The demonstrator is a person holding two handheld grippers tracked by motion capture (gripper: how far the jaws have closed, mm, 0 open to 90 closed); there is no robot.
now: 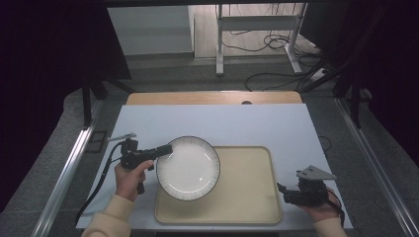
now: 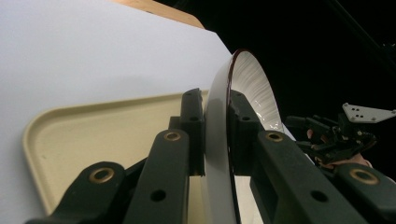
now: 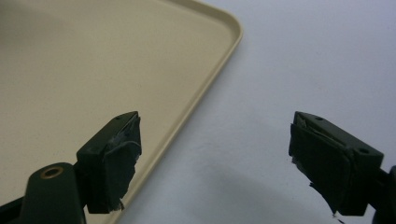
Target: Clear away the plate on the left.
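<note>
1. My left gripper (image 1: 165, 149) pinches the rim of the white plate (image 1: 188, 168); in the left gripper view its jaws press on either side of the plate's (image 2: 219, 140) edge.
2. The plate is tilted, its far side raised, over the left part of the beige tray (image 1: 247, 197).
3. The tray rests on the white table (image 1: 222, 123).
4. My right gripper (image 1: 289, 193) sits just right of the tray, with jaws spread wide on nothing over the tray's (image 3: 70, 70) edge.
</note>
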